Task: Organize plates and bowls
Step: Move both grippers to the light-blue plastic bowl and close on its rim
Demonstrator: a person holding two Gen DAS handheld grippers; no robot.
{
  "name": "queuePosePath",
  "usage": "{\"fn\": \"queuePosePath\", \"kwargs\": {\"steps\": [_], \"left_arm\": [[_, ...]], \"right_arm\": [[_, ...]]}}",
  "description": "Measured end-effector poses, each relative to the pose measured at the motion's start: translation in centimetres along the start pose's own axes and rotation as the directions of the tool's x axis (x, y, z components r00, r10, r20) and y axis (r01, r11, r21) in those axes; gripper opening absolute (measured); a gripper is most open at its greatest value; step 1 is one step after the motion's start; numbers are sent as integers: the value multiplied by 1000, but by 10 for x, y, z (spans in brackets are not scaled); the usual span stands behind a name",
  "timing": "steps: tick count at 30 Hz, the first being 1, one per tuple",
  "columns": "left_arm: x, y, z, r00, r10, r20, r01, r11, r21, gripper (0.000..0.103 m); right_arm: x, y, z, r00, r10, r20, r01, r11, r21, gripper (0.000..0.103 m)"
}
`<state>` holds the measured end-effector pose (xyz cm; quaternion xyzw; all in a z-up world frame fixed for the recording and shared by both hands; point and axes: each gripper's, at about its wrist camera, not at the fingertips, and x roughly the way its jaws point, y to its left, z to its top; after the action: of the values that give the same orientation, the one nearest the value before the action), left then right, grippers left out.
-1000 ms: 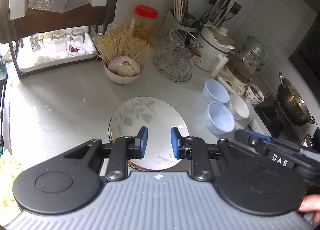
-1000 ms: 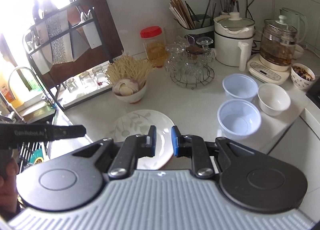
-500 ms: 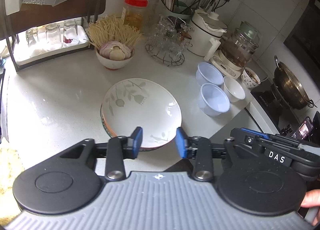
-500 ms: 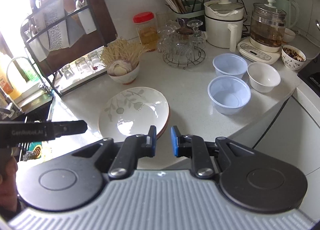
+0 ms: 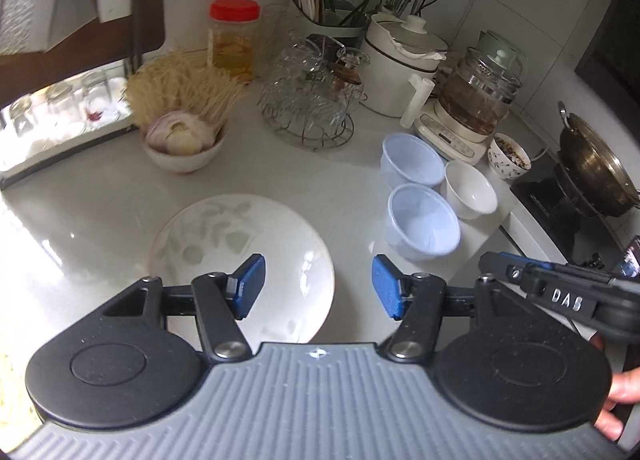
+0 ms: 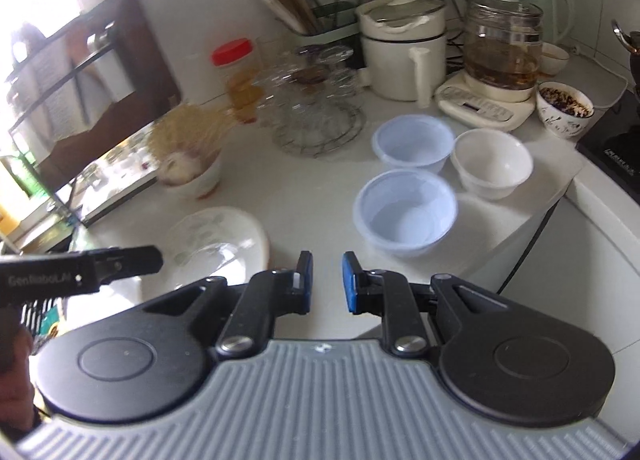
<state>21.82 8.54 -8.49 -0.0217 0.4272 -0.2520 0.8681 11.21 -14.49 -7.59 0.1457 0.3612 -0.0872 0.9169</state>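
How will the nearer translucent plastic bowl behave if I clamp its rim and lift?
The nearer translucent bowl looks thin-walled and empty, so probably very light, and its rim may flex under the pads. It stands apart from the white bowl on a glossy counter, so a sideways nudge would likely make it slide or tip.

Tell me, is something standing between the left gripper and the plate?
Nothing visible does. The left gripper has just been opening, with nothing between its jaws, and the plate lies directly below and ahead on the bare counter.
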Motion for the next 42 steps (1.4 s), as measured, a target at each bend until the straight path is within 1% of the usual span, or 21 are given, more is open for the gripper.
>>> {"fn": "queuePosePath", "kwargs": {"steps": [3, 7, 11, 15, 18, 22, 24, 25, 26, 27, 29, 32, 36, 37, 42], "left_arm": [[17, -14, 15, 1000, 6, 11, -6, 1000, -21, 65], [43, -32, 33, 999, 30, 15, -30, 999, -22, 64], [70, -50, 46, 998, 55, 10, -55, 998, -9, 64], [99, -63, 53, 998, 69, -5, -69, 998, 2, 64], [123, -66, 53, 998, 48, -40, -49, 999, -17, 64], [155, -70, 52, 994, 0, -108, -4, 999, -35, 64], [167, -73, 50, 990, -12, -137, 6, 999, -47, 64], [173, -74, 50, 988, -17, -151, 8, 998, -56, 63], [178, -75, 50, 987, -23, -162, 13, 998, -63, 63], [183, -77, 48, 985, -26, -172, 14, 997, -69, 62], [192, -79, 48, 980, -28, -195, 11, 996, -85, 55], [205, -79, 47, 972, -59, -229, 30, 991, -130, 47], [218, -81, 45, 966, -61, -250, 24, 988, -150, 42], [219, -81, 45, 966, -65, -249, 25, 987, -162, 39], [225, -81, 45, 968, -62, -244, 17, 983, -184, 28]], "right_arm": [[13, -19, 18, 1000, 3, -7, -3, 1000, 10, 20], [30, -42, 37, 1000, 18, -19, -18, 1000, 23, 20], [47, -63, 49, 999, 32, -38, -31, 999, 37, 20], [64, -88, 54, 997, 29, -69, -24, 997, 72, 20], [79, -104, 57, 995, 0, -95, 7, 997, 72, 20], [100, -128, 60, 992, 5, -125, 10, 993, 122, 20], [113, -138, 62, 988, 15, -155, 8, 989, 148, 21], [118, -142, 62, 987, 11, -163, 14, 988, 155, 33], [121, -145, 63, 987, 12, -163, 15, 987, 162, 48], [124, -148, 63, 987, 21, -161, 6, 986, 167, 52], [130, -152, 63, 983, 49, -175, -18, 985, 173, 51], [139, -157, 62, 976, 87, -197, -52, 982, 180, 51], [153, -158, 59, 961, 129, -243, -85, 979, 184, 50], [155, -159, 59, 958, 141, -248, -96, 978, 186, 50], [164, -159, 57, 945, 182, -272, -131, 972, 195, 36]]}}
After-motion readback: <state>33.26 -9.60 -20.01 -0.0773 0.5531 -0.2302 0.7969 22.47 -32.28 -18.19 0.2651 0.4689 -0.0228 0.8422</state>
